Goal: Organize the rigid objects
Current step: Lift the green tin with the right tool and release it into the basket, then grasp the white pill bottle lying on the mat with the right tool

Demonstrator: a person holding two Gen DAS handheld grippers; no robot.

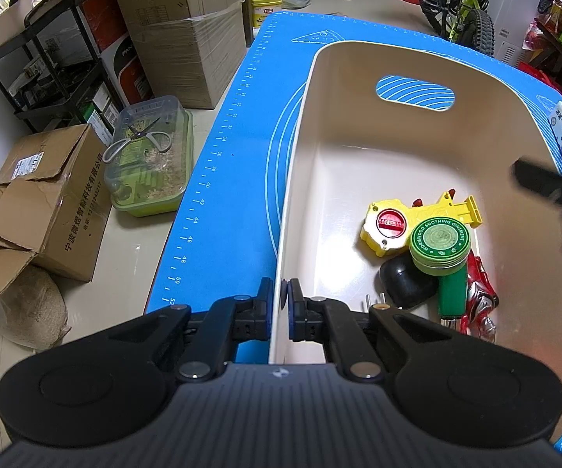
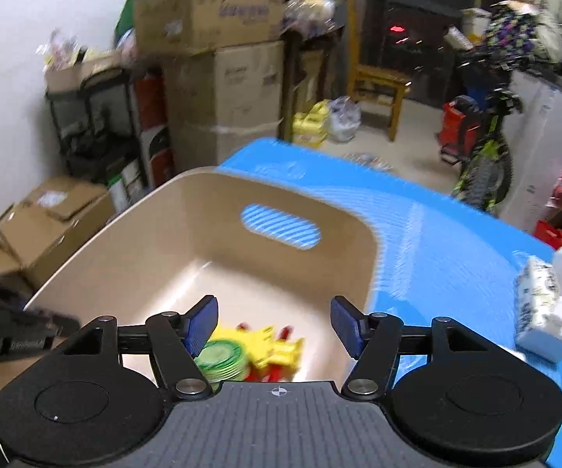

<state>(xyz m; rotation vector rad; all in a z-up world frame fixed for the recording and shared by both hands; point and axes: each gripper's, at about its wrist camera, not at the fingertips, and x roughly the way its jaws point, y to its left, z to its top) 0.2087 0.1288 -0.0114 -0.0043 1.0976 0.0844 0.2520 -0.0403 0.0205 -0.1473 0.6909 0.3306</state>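
Right now my left gripper has its fingers nearly pressed together, pinching the near left wall of the beige bin, one pad outside and one inside the rim. My right gripper has its blue-padded fingers spread wide with nothing between them, hovering above the bin's near end; it touches nothing I can see. In the left wrist view a dark blurred shape, the right gripper's edge, cuts in at the right side. The right wrist view is motion-blurred, so fine detail there is hard to read. The bin sits on the blue mat, with an oval handle cutout in its far wall. The rigid objects lie bunched in the bin's near right corner: a yellow tool with a red dial, a round green ointment tin resting partly on top of it, a black rounded piece just under the tin, a green block below the tin, and a red and silver item against the wall, partly hidden. Metal prongs near the black piece are half covered by my left gripper's body, so I cannot tell what they belong to. In the right wrist view the tin and yellow tool show only as smeared colour. A white patterned packet lies on the mat to the right of the bin.
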